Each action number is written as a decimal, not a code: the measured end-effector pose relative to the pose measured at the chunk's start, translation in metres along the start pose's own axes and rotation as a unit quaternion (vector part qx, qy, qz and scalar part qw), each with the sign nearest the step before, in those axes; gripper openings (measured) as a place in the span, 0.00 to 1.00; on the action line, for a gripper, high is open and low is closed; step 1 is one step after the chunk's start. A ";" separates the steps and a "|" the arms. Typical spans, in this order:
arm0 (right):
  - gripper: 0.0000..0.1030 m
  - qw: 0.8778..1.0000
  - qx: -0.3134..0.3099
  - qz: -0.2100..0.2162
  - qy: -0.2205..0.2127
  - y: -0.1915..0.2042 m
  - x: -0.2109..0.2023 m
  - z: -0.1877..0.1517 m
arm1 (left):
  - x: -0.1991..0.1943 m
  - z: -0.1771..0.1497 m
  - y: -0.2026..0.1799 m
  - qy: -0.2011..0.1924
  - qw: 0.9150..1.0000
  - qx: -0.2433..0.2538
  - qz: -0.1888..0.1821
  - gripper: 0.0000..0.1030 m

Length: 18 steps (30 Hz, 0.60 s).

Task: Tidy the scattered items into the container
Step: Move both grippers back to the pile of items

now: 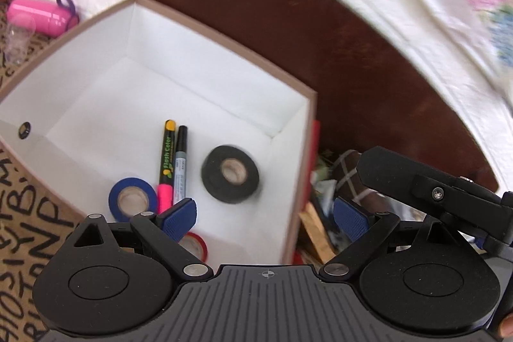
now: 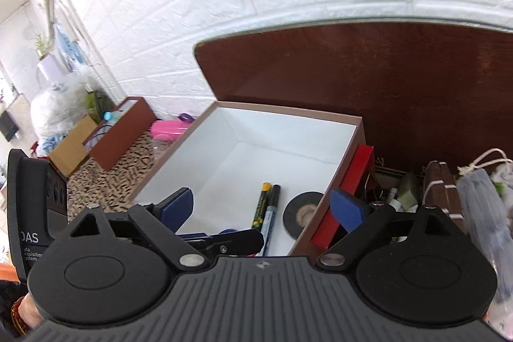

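Your left gripper hung over the near edge of the white-lined box with its jaws spread wide and nothing between the blue pads. Your right gripper sat just beside it, jaws also standing wide and empty, one pad over the box floor and the other above the red case that leaned against the box's outer wall.

Inside the box you had a black tape roll lying flat, blurred in the left view, near the right wall. Left of it two markers lay side by side and touching: the pink-and-yellow marker and the slimmer grey marker. A blue tape roll rested at their lower end, and a red tape roll showed partly behind your left pad.

Beyond the box, a pink case lay on the lettered desk cover
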State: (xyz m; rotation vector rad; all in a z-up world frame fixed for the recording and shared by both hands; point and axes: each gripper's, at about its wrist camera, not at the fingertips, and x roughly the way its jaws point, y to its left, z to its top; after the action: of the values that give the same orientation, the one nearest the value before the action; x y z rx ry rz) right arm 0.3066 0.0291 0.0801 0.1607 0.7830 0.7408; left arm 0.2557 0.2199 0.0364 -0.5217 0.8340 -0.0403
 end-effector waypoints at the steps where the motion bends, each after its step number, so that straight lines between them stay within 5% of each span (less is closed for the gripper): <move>1: 0.93 1.000 0.001 0.004 -0.003 0.000 -0.009 -0.004 | -0.009 -0.006 -0.006 -0.006 1.000 0.011 0.002 0.96; 7: 0.93 0.999 0.000 0.028 -0.019 -0.004 -0.058 -0.038 | -0.042 -0.051 -0.041 -0.028 0.998 0.059 -0.006 0.96; 18: 0.93 0.996 0.054 0.041 -0.051 -0.043 -0.116 -0.133 | -0.037 -0.154 -0.085 -0.027 0.990 0.136 -0.029 0.97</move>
State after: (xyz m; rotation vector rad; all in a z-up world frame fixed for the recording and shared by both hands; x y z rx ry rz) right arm 0.1828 -0.0970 0.0362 0.3274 0.7216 0.7614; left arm 0.1347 0.0892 0.0157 -0.2884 0.7467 -0.1892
